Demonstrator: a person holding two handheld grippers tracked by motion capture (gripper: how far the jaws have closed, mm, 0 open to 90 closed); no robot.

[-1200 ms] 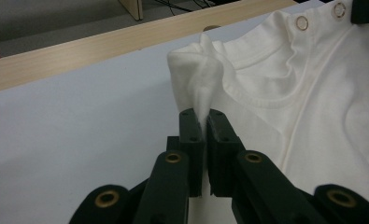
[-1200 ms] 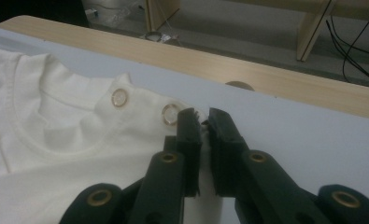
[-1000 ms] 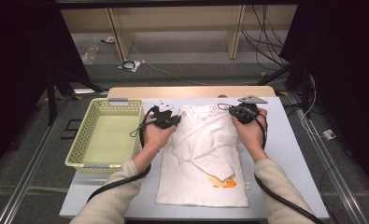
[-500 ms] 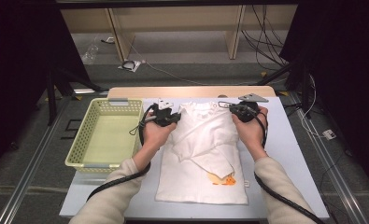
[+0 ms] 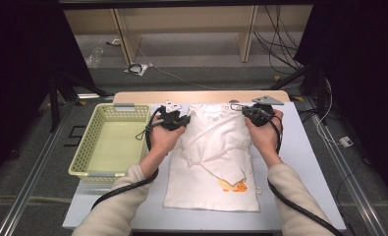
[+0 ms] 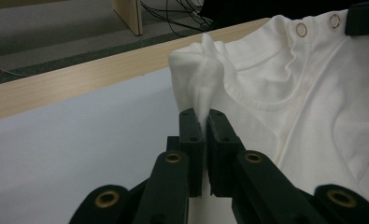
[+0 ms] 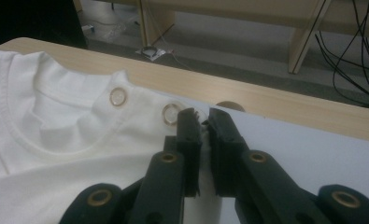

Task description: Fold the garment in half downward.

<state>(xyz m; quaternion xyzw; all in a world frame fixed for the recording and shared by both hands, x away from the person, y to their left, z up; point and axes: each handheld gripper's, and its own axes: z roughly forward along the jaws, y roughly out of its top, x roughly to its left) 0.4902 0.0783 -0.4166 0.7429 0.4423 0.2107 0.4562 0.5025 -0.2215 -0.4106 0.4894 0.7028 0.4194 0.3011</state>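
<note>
white shirt (image 5: 216, 157) pinched at both shoulders

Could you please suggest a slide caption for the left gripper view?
Left gripper shut on a bunched shoulder fold of the white shirt, lifted above the white table.

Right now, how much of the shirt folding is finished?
Both sleeves of the white shirt already lie folded in across its front. In hand: the left claw and the right claw are each shut on a shoulder at the collar end. Still left, probably: folding the body over and moving it into the yellow basket.
</note>
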